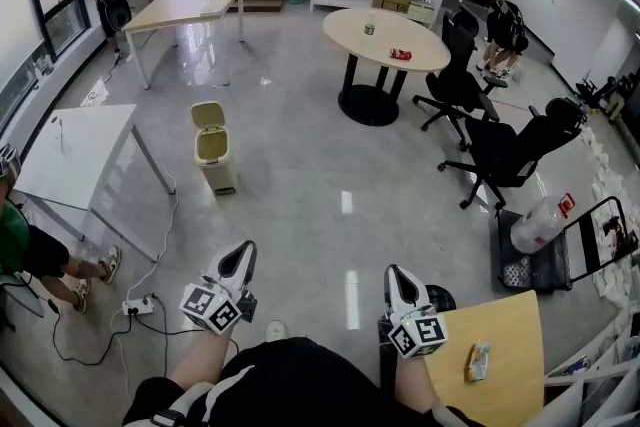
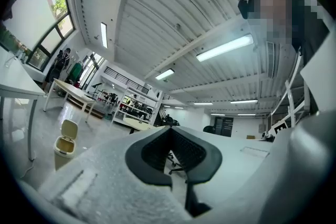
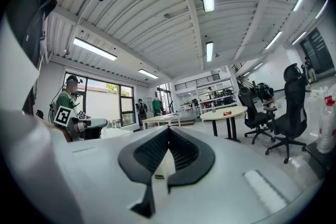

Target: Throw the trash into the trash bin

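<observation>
Down by the person's waist, the left hand-held gripper (image 1: 243,253) and the right hand-held gripper (image 1: 395,273) are both pinched narrow, with nothing I can make out between their jaws. The likeliest trash, a crumpled wrapper (image 1: 478,360), lies about mid-way across the wooden counter (image 1: 505,315) just beside the right one. A red scrap (image 1: 400,54) sits toward the near edge of the round counter (image 1: 425,40). The trash bin (image 1: 215,150) stands lid-up on the floor, well apart from both. Closed jaws could nudge the flat wrapper off the counter's edge. A light wrapper might also slip on the long carry or miss the bin's small mouth. Only the head view shows the wrapper. The left gripper view shows the bin, and the right gripper view shows the round counter but no bin.
</observation>
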The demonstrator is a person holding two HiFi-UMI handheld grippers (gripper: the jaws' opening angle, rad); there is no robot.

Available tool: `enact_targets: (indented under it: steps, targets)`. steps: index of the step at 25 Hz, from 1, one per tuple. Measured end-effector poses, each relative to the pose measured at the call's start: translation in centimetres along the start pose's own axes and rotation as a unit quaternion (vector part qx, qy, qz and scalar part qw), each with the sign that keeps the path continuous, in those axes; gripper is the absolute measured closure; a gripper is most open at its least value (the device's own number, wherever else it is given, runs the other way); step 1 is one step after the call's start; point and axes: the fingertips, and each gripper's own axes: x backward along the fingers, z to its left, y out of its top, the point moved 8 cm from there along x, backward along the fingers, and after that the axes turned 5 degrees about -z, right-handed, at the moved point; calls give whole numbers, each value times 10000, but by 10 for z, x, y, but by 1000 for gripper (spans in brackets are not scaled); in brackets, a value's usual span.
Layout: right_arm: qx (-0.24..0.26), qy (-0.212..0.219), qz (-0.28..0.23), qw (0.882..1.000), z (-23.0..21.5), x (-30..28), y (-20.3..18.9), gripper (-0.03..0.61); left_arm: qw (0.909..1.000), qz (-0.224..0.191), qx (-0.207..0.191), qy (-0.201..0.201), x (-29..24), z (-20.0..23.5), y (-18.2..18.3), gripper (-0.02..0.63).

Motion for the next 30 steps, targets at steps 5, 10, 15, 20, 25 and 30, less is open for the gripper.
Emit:
enact_targets:
  steps: [5, 10, 15, 20, 25, 30]
  targets:
    - [213, 29, -4, 9998, 5, -51, 5, 574, 10000, -50, -32, -77, -19, 32, 3, 612]
    - [88, -14, 5, 10000, 19, -98, -3, 574, 10000, 47, -20, 56, -12, 79, 8, 612]
    - [77, -225, 11, 9997, 25, -127, -6, 574, 9999, 44, -24, 121, -17, 113, 14, 612]
    - [143, -253, 265, 9992, 13, -139, -14, 574, 9993, 235, -114, 254, -37, 137, 2, 612]
    - [457, -546, 295, 9970, -22, -172, -24, 573, 9995, 216, -145, 180, -85, 153, -2, 612]
    - [370, -521, 83, 9979, -66, -230, -17, 573, 9996, 12, -176, 237, -147, 156, 0, 612]
